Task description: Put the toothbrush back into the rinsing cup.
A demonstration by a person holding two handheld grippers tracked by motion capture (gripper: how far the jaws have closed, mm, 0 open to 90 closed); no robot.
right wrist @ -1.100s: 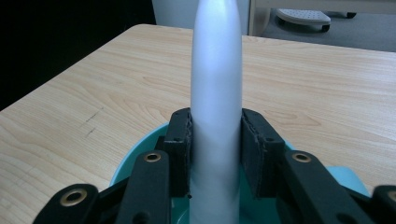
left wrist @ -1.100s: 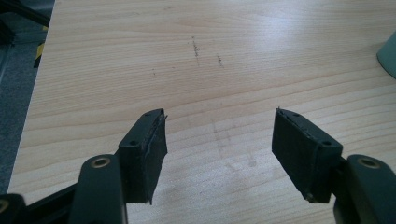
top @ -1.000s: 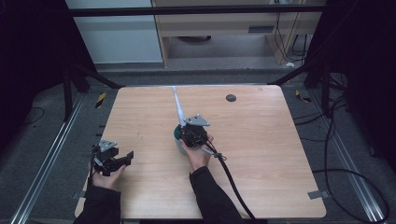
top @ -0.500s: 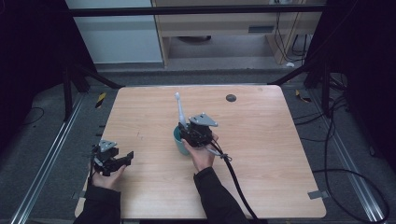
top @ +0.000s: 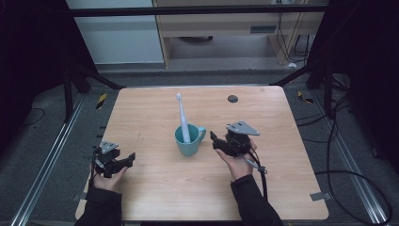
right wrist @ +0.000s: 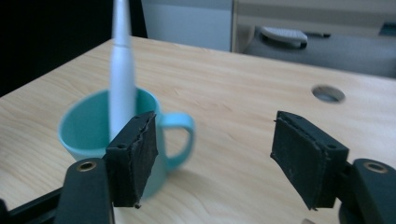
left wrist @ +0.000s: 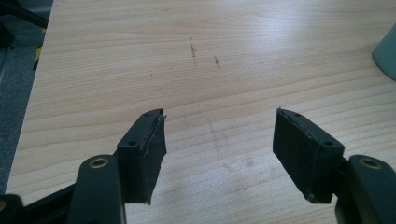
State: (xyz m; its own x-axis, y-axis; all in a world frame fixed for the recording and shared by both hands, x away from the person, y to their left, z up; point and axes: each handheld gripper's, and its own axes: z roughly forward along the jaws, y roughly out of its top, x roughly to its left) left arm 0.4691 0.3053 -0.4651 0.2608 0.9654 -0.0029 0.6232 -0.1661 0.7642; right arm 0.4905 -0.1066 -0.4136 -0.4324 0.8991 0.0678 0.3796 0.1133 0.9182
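A teal mug [top: 188,141] stands near the middle of the wooden table [top: 155,193], its handle toward the right. A white electric toothbrush [top: 182,117] stands upright in it, leaning on the rim. My right gripper [top: 214,139] sits just right of the mug, apart from it; its jaws have just been opening and nothing is between them. In the right gripper view the mug [right wrist: 88,130] and toothbrush [right wrist: 122,79] lie behind the left jaw. My left gripper [top: 131,157] rests open at the table's front left, over bare wood [left wrist: 219,135].
A round cable hole [top: 232,99] is set into the table near its far edge. A mug edge [left wrist: 386,51] shows at the right of the left gripper view. Black cables [top: 339,174] lie on the floor to the right.
My right gripper let go of the toothbrush, opened, and drew back to the right of the mug. The toothbrush now stands in the mug alone. The left gripper stayed put.
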